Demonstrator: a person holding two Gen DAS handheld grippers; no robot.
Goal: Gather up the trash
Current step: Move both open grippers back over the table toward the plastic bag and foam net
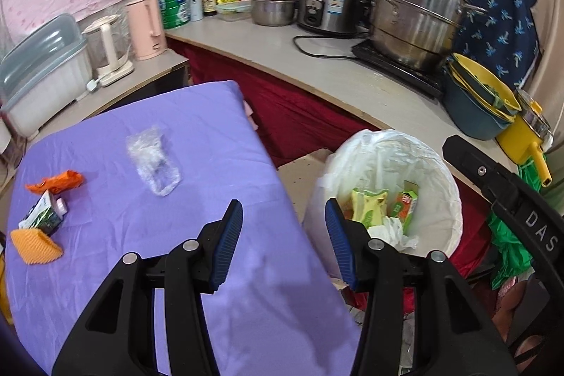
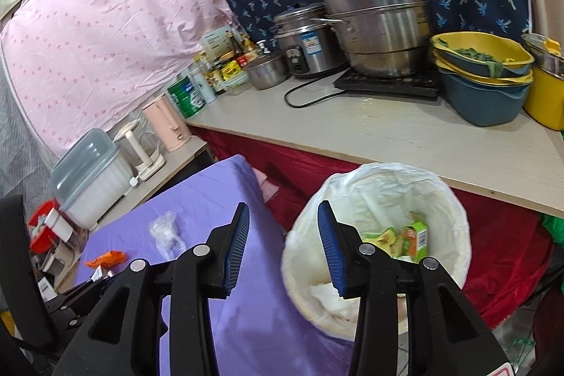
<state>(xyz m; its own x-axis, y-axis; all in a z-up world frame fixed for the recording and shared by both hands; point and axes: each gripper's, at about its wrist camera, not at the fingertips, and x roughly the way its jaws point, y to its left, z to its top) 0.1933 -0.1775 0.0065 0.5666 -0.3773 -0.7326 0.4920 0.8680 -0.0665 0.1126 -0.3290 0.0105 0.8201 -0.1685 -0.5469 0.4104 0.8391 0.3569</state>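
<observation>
My left gripper is open and empty, over the right edge of the purple-covered table. On that cloth lie a clear plastic wrapper, an orange wrapper, a small green-and-white carton and an orange ridged piece. To the right stands a bin lined with a white bag, with green cartons and crumpled paper inside. My right gripper is open and empty, between the table and the bin. The clear wrapper and orange wrapper show at its left.
A counter behind the bin holds a steel steamer pot on a hob, a rice cooker, bottles and stacked yellow and blue basins. Left of the table sit kettles and a lidded plastic box. Red cloth hangs below the counter.
</observation>
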